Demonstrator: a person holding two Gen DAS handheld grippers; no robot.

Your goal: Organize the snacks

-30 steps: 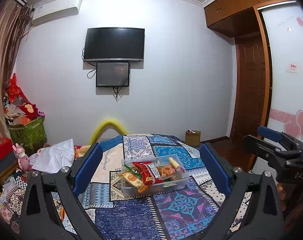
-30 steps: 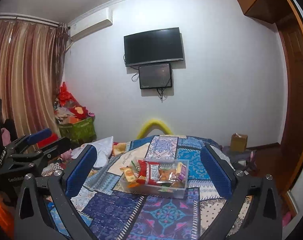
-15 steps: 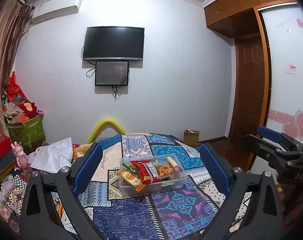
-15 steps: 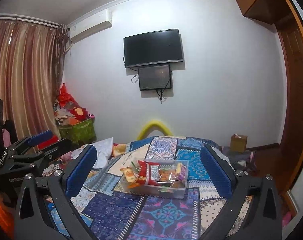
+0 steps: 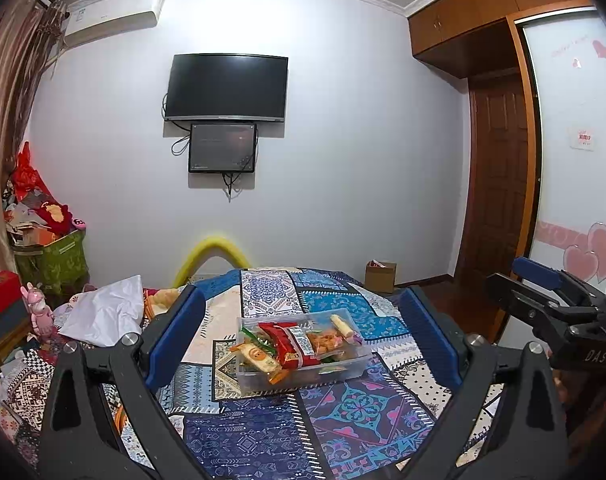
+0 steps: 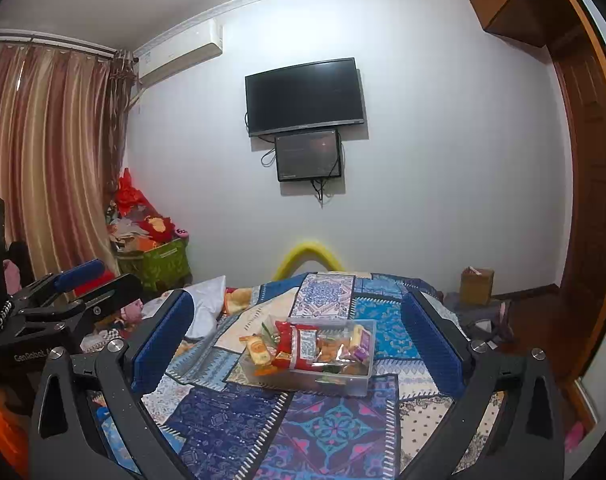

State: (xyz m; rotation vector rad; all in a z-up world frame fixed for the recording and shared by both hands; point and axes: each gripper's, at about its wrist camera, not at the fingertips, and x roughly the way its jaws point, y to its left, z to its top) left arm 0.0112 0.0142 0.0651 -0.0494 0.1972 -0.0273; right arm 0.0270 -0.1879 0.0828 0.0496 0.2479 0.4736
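A clear plastic box (image 5: 355, 370) filled with several snack packets stands on the patterned bedspread (image 5: 263, 432); a red packet (image 5: 291, 340) lies on top. It also shows in the right wrist view (image 6: 343, 380). My left gripper (image 5: 303, 336) is open and empty, held well back from and above the box. My right gripper (image 6: 299, 332) is open and empty, also held back from the box. Each gripper shows at the edge of the other's view: the right one (image 5: 551, 300) and the left one (image 6: 63, 300).
A white cloth (image 5: 103, 312) lies on the bed's left side near a yellow foam arch (image 5: 211, 252). A green bin of toys (image 5: 51, 256) stands by the curtain. A cardboard box (image 5: 379, 276) sits on the floor by the wooden door (image 5: 495, 184).
Both grippers have drifted slightly, with the box sitting a little lower and nearer the centre of the left view. Both stay open and empty.
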